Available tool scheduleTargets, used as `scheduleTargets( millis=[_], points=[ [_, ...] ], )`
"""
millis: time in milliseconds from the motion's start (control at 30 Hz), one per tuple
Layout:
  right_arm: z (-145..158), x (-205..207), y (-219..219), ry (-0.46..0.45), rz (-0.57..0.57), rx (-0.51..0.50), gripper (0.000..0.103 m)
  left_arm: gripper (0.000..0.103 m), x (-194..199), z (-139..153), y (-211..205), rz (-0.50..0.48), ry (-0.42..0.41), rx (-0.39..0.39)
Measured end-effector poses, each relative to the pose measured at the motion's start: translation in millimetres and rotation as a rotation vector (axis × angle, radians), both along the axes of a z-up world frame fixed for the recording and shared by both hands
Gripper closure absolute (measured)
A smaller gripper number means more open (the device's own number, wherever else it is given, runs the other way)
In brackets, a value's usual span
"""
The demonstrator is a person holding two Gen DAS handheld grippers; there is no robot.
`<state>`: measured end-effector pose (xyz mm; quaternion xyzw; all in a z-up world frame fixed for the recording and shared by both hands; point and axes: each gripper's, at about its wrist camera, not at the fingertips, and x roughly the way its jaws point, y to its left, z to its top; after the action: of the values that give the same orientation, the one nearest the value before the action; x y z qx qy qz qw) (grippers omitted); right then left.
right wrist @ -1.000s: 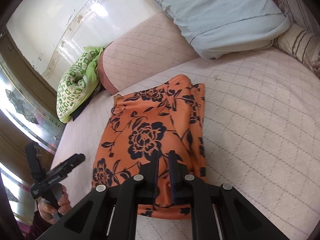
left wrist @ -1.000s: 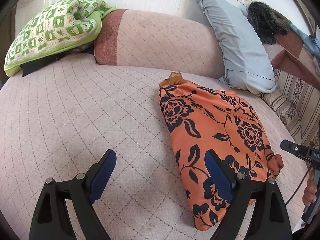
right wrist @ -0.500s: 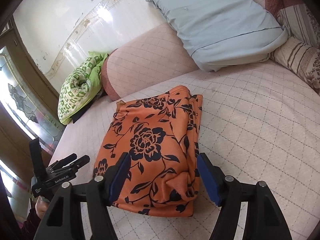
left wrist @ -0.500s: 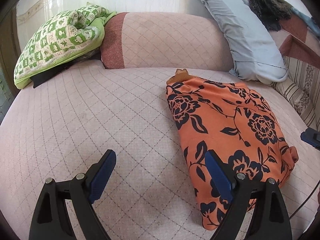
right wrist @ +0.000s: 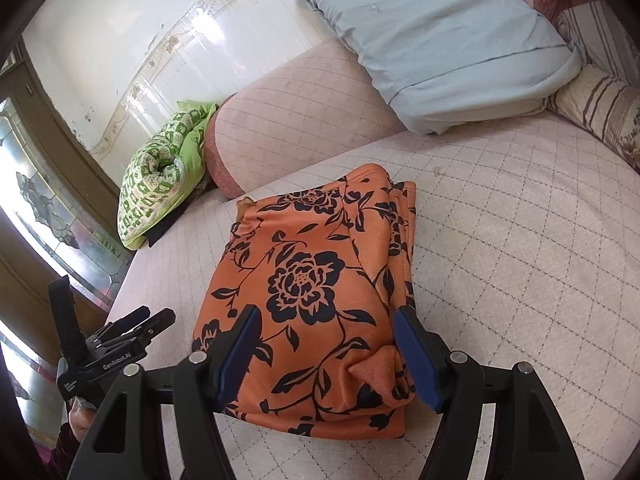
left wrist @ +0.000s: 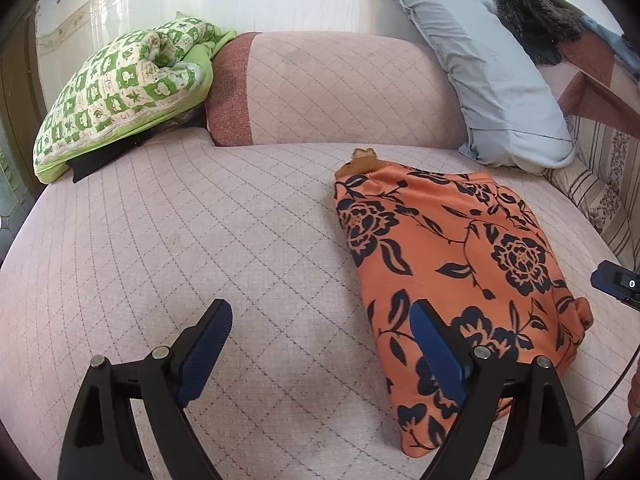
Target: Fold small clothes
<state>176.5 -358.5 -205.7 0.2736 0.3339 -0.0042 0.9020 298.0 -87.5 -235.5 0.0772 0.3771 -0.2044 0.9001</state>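
Two hand-held grippers (left wrist: 320, 344) (right wrist: 324, 352) open; one folded orange garment (right wrist: 316, 280), three pillows

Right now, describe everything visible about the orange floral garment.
The orange floral garment is soft knit-looking fabric printed with dark navy roses and leaves, folded into a thick rectangular bundle with layered edges along one side. A tan ribbed cuff or collar pokes out at its far end. It lies flat on the quilted pink bed cover; neither claw grips it.
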Motion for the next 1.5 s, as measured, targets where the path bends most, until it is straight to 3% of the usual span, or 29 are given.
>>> scheduleTargets(
  millis=[200, 400, 567, 700, 767, 833, 900, 1033, 1167, 1267, 1400, 1500],
  points=[
    [5, -3, 4, -0.026, 0.007, 0.012, 0.031, 0.012, -12, 7, -6, -0.008, -0.027, 0.026],
    [12, -8, 14, -0.02, 0.0, -0.038, 0.031, 0.012, -19, 5, -7, 0.015, -0.017, 0.046],
    [1, -16, 1, 0.03, -0.039, -0.012, 0.031, 0.012, -12, -20, -8, -0.006, 0.119, 0.069],
    [-8, -19, -5, 0.065, -0.062, -0.032, 0.031, 0.012, -8, -27, -5, -0.003, 0.152, 0.06],
    [-10, -17, -4, 0.067, -0.058, -0.04, 0.035, 0.012, -6, -28, -4, -0.003, 0.159, 0.037],
    [-9, -14, 2, 0.059, -0.038, -0.086, 0.058, 0.012, -5, -30, -6, -0.018, 0.164, 0.022],
    [-11, -7, 5, 0.085, -0.029, -0.117, 0.067, 0.012, -5, -29, -8, -0.039, 0.158, 0.02],
    [-28, 9, -1, 0.18, -0.044, -0.118, 0.068, 0.012, -5, -32, -17, -0.109, 0.151, 0.036],
    [-37, 18, 3, 0.203, 0.025, -0.089, 0.068, 0.016, -2, -42, -23, -0.159, 0.201, 0.022],
    [-34, 16, 10, 0.217, 0.073, -0.107, 0.075, 0.018, -4, -43, -25, -0.169, 0.188, 0.031],
    [-39, 5, 25, 0.275, 0.141, -0.139, 0.088, 0.031, -3, -42, -23, -0.196, 0.21, 0.006],
    [-45, -6, 33, 0.301, 0.17, -0.143, 0.09, 0.031, -4, -42, -24, -0.208, 0.196, 0.019]
  ],
)
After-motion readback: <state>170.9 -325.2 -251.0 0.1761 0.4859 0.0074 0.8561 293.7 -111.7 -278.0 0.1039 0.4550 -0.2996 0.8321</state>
